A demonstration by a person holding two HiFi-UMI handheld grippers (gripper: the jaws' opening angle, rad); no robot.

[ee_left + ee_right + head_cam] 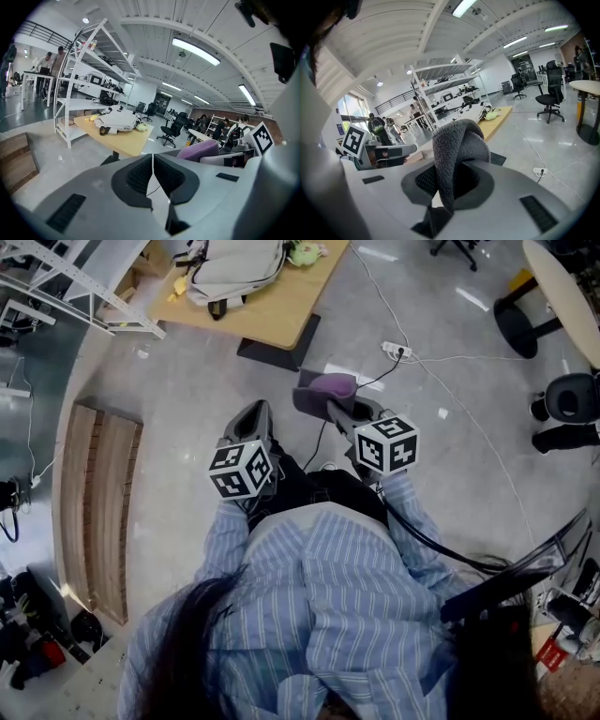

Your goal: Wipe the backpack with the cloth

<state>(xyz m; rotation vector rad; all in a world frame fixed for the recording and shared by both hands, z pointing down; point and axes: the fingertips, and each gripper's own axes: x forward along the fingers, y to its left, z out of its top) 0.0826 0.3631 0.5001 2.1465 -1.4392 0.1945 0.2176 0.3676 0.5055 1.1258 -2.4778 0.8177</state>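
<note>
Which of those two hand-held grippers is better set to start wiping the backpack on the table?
Right. The right gripper is shut on the cloth; the left gripper is shut and empty. Neither is near the backpack on the table yet, so a step closer likely comes first.

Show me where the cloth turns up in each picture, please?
Head view: the cloth is just above centre, purple, at the tip of the right gripper.
Left gripper view: right of centre, a purple lump beyond the jaws.
Right gripper view: centre, pinched between the jaws, looking grey.
Shared landmark: the table.
</note>
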